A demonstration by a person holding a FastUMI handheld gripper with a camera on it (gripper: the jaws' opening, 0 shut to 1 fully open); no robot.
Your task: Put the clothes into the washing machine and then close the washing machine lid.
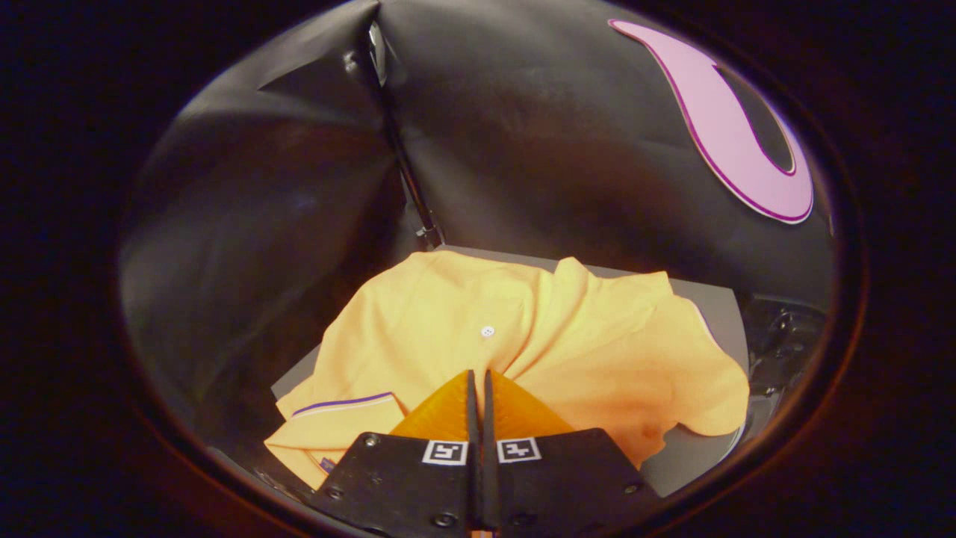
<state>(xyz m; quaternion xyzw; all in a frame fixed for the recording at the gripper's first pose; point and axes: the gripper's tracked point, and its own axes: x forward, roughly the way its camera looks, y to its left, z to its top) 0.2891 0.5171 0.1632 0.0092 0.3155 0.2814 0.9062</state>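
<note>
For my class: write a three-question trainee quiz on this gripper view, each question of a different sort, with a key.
1. True or false: the gripper has its fingers nearly together, with only a thin slit between them.
2. What lies just ahead of the fingertips? A) a towel B) an orange shirt C) a sock
3. Fill in: the shirt lies crumpled on a grey ____.

Key: 1 true; 2 B; 3 surface. Whether cloth is pinched between the fingers cannot be told.
</note>
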